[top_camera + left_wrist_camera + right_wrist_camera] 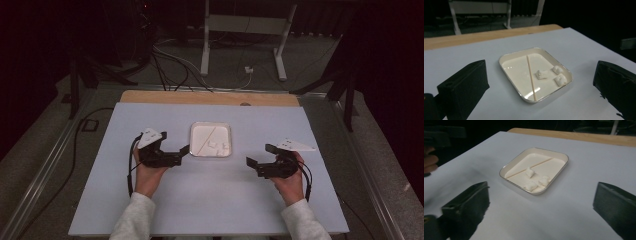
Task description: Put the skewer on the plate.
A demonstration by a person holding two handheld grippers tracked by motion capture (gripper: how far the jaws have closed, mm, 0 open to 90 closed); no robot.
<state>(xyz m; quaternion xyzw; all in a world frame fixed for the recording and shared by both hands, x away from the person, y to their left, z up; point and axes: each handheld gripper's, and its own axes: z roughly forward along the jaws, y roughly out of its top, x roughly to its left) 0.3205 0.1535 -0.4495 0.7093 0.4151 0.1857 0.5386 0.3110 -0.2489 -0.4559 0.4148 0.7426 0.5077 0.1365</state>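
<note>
Thin wooden stick lies loose in the shallow white tray, running corner to corner, w/ three small white lumps beside it at lower right of the tray in the left gripper view. Stick looks light, stiff, prob. easy to snap & apt to roll on the glossy tray floor; best pinched near mid-length, clear of the lumps. Lumps look soft, crumbly, so gentle squeeze only. Tray sits mid-frame in the high view on the white desk, rim thin, likely slides if nudged. Left gripper, just left of tray, jaws wide apart, nothing between. Right gripper, well right of tray, jaws apart too, empty.
</note>
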